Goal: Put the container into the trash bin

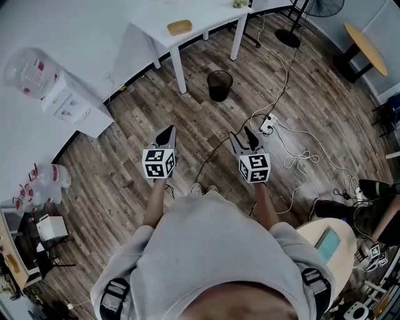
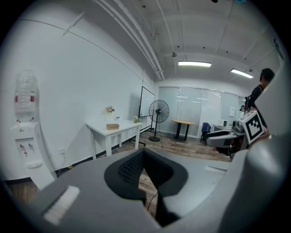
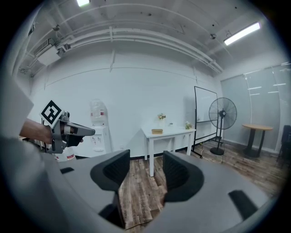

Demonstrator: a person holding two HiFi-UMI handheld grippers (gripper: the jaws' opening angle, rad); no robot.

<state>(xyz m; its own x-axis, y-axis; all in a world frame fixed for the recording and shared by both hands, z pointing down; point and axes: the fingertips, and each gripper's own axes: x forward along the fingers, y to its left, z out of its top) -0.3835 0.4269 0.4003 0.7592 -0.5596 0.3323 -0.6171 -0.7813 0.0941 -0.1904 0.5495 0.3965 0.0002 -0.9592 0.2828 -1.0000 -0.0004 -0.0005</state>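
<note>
Tan container on the white tabletop, both tongs held well short of it.
Shallow and oval, the container (image 1: 179, 27) lies flat near the corner of the smooth tabletop (image 1: 209, 17). Its long axis runs along the near edge, left to right in the head view. It could be pale wood or woven fibre, but it is too small to tell. The black trash bin (image 1: 220, 85), round and upright and mesh by the look of it, stands on the grey-brown plank floor (image 1: 119, 169) just beside a table leg (image 1: 180, 70). Now the left tongs (image 1: 167, 130) are pinched together at the tips with nothing in them. The right tongs (image 1: 242, 136) stand wide apart, with only floor between the ribbed black pads (image 3: 116, 170).
</note>
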